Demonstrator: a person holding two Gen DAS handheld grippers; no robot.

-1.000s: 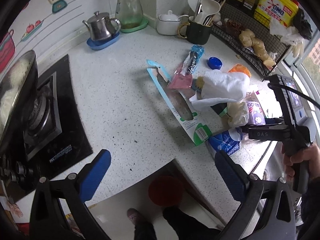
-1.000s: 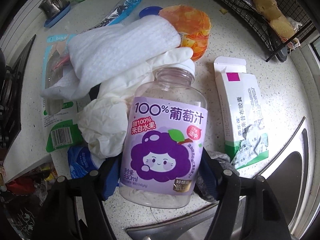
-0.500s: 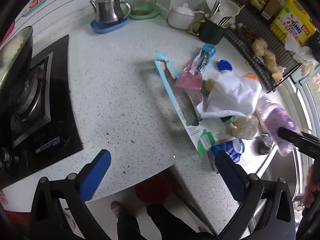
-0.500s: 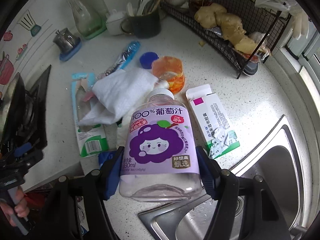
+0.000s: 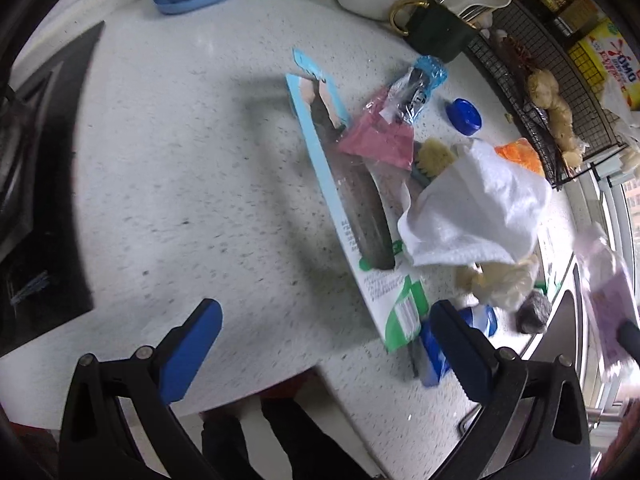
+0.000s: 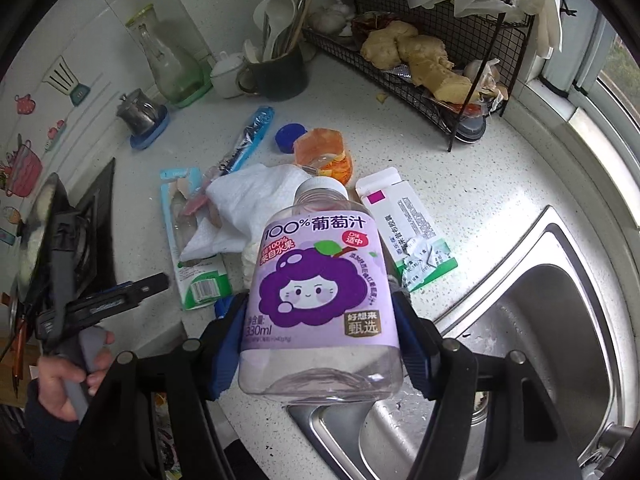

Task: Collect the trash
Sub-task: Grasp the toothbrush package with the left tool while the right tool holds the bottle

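Note:
My right gripper [image 6: 320,336] is shut on an empty grape juice bottle [image 6: 318,280] with a purple label, held up above the counter edge and sink. The same bottle [image 5: 604,280] shows blurred at the right of the left wrist view. My left gripper [image 5: 326,344] stands open with nothing between its fingers, low over the speckled counter [image 5: 180,200] near its front edge. Beyond it lies a pile of trash: a long blue-green blister package [image 5: 348,216], a white paper towel [image 5: 476,208], a pink wrapper [image 5: 380,140], a blue cap [image 5: 464,116] and a white-green carton [image 6: 408,232].
A steel sink [image 6: 540,340] lies at the right. A gas hob [image 5: 36,184] sits at the left. A wire rack with ginger [image 6: 416,60], a dark utensil mug [image 6: 276,72], a teapot [image 6: 140,116] and a glass carafe [image 6: 168,68] line the back. A person's legs [image 5: 276,436] show below.
My right gripper lifted the bottle up off the trash pile, so more of the counter and sink shows. My left gripper sank closer to the counter and drew nearer the pile.

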